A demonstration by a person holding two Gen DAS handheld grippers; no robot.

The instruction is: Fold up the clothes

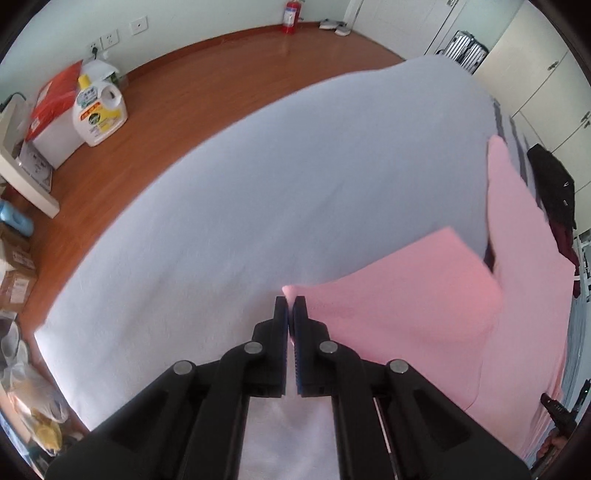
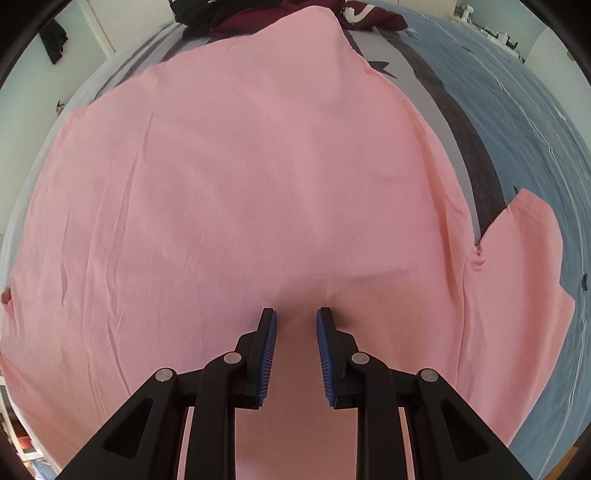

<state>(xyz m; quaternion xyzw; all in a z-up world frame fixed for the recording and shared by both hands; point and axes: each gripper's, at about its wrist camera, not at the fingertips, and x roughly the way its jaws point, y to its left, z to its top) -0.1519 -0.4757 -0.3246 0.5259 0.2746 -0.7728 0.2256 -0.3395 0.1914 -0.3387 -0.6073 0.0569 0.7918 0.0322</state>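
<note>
Left wrist view: we see our left gripper (image 1: pixel 290 301) with its jaws pressed together on a corner of the pink shirt (image 1: pixel 424 295), a small tip of cloth poking out past the fingertips.
Pink shirt, left view: from the clamped corner it runs to our right in a raised, folded-over flap, the rest lying flat on the bed (image 1: pixel 277 184).
Bed: we see a pale sheet covering it, bare on the left side of that view.
Floor (image 1: pixel 221 62): brown wood, with a white and yellow detergent jug (image 1: pixel 99 110) beside a red and white box (image 1: pixel 51 110) near the wall, and a red fire extinguisher (image 1: pixel 290 16) farther back.
Right wrist view: our right gripper (image 2: pixel 296 312) has its jaws apart, the blue pads (image 2: pixel 325 350) holding nothing, fingertips just over the shirt.
Pink shirt, right view: spread wide across the bed with light wrinkles; one short sleeve (image 2: pixel 524 240) sticks out on the right over the blue-grey striped bedding (image 2: pixel 517 129).
Beyond the shirt: a heap of dark maroon and black clothes (image 2: pixel 280 11) at the far edge.
</note>
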